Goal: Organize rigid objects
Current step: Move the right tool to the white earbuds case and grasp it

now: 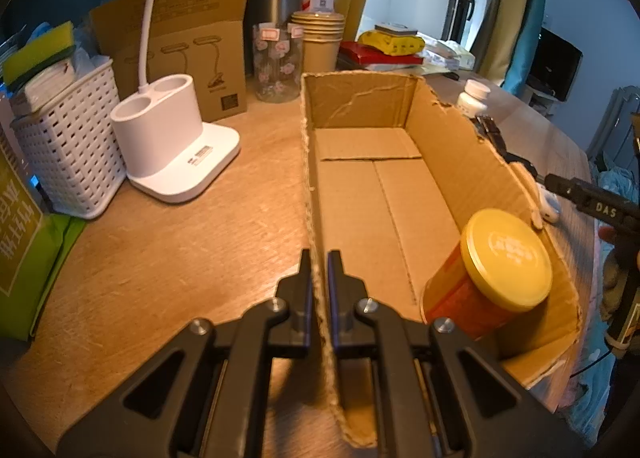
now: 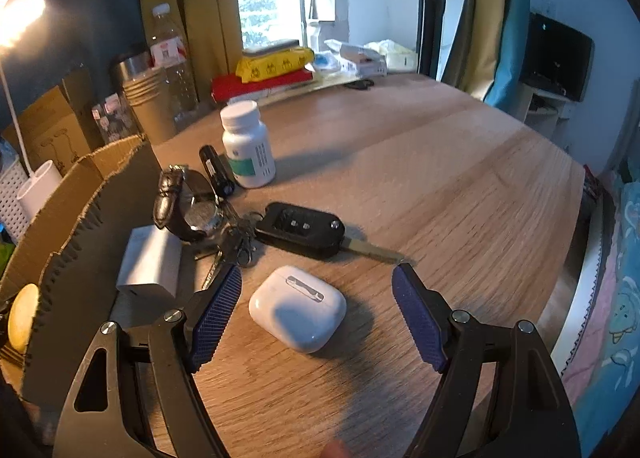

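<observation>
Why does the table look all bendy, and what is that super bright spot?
Both wrist views use fisheye lenses, so the table curves. In the right wrist view, a lamp glares at top left, and the white earbud case casts a soft shadow. In the left wrist view, the cardboard box bows too.

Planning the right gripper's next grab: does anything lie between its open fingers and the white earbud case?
Nothing visible does. The earbud case lies alone on the bare table between the open right gripper fingers; the car key lies beyond it.

White desk lamp, lattice basket, paper cups, water bottle.
</observation>
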### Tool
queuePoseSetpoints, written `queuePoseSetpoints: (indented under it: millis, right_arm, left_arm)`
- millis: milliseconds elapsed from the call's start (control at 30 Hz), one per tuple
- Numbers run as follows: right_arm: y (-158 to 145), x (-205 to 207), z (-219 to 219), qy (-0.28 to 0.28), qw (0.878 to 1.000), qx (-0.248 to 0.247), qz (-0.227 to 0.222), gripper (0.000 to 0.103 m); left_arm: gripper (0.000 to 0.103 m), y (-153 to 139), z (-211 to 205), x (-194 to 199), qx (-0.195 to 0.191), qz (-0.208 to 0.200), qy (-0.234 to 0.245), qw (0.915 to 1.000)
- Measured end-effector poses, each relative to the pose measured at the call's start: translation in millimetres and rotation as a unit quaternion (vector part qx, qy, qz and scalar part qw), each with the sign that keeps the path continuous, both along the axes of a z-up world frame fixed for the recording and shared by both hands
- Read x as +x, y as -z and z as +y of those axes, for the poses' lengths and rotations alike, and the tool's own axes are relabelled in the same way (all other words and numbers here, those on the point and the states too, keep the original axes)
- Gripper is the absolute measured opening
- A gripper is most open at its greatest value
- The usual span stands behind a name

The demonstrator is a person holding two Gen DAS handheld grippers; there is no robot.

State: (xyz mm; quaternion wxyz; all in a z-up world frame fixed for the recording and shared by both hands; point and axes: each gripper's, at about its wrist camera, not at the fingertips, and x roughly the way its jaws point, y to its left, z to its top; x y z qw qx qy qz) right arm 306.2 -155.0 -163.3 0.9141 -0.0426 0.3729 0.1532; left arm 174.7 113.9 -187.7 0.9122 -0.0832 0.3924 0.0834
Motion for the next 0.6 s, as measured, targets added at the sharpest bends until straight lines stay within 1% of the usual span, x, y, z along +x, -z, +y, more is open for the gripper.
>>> queuePoseSetpoints:
  millis: [400, 600]
  right_arm:
    - [19.2, 6.9, 12.3, 0.004, 1.0, -0.011, 0.02, 0.081]
    - [21.6, 7.0, 15.4, 0.008, 0.999, -0.025, 0.019, 0.081]
  left_arm:
    - [0.007, 0.2, -1.4, 0.4, -0.004, 0.0, 0.001, 1.0]
    - [0.007, 0.4, -1.9, -0.5, -0.009, -0.003, 0.0, 1.0]
